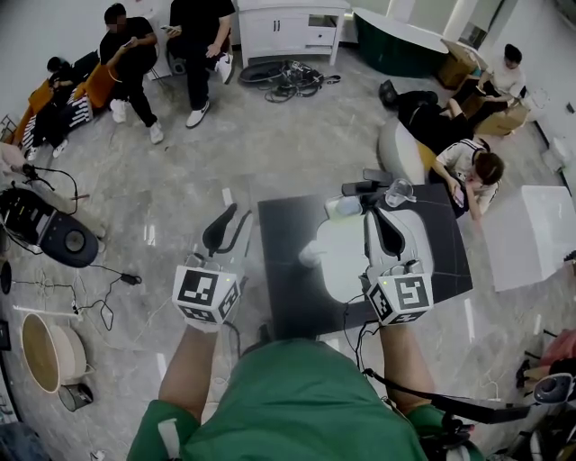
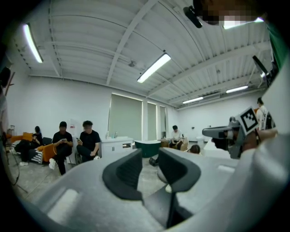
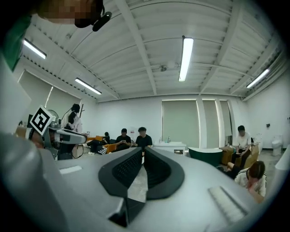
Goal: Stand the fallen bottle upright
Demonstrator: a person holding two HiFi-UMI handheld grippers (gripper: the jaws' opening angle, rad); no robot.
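A pale translucent bottle (image 1: 343, 207) lies on its side near the far edge of the dark square table (image 1: 297, 288). A clear cup (image 1: 399, 191) and some dark items (image 1: 364, 185) sit beside it. My right gripper (image 1: 384, 211) is held high above the table and points level. Its black pads meet and hold nothing (image 3: 142, 152). My left gripper (image 1: 241, 213) hangs over the floor just left of the table. A narrow gap shows between its pads, and nothing is in it (image 2: 149, 159). Neither gripper view shows the bottle.
Several people sit on the far side of the room, one (image 1: 468, 167) close behind the table. A white cabinet (image 1: 288, 27) and a dark green tub (image 1: 396, 40) stand at the back. Cables and gear (image 1: 54, 234) lie on the floor at left, and a white table (image 1: 535, 234) stands at right.
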